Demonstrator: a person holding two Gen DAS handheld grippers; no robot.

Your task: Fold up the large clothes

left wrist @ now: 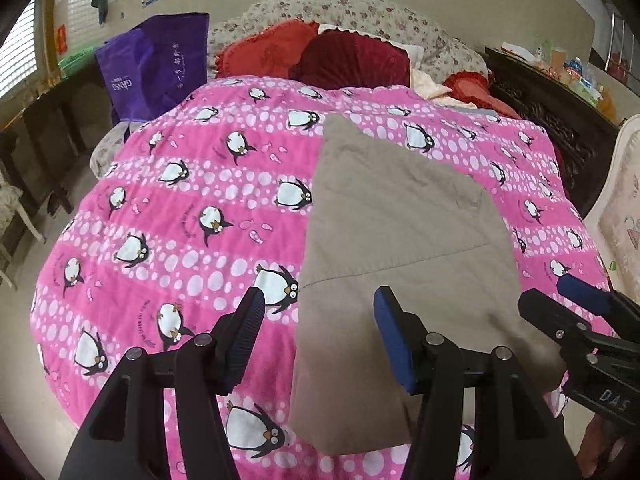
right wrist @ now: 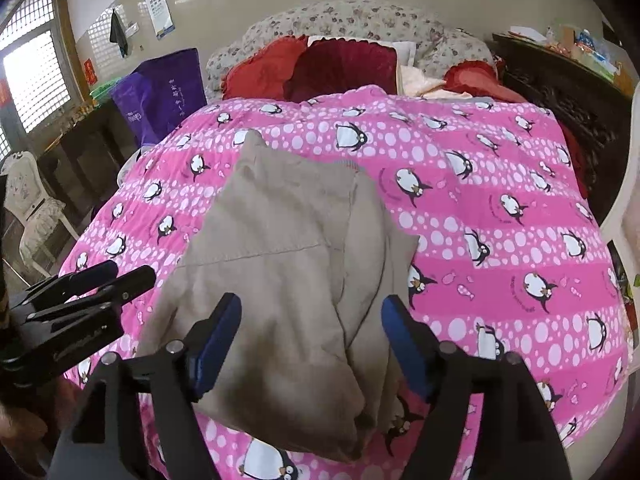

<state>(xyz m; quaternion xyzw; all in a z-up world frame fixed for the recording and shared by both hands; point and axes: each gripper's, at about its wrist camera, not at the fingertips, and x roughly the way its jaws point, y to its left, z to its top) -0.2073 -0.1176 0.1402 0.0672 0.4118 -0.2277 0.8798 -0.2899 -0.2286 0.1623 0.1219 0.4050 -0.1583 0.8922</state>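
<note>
A beige garment lies partly folded on the pink penguin bedspread. It also shows in the right wrist view, with its right side doubled over in loose layers. My left gripper is open and empty, hovering over the garment's near left edge. My right gripper is open and empty above the garment's near end. The right gripper also shows at the right edge of the left wrist view. The left gripper shows at the left of the right wrist view.
Red pillows and a floral bolster lie at the head of the bed. A purple bag stands at the back left. A dark cabinet is at the right, and a white chair at the left.
</note>
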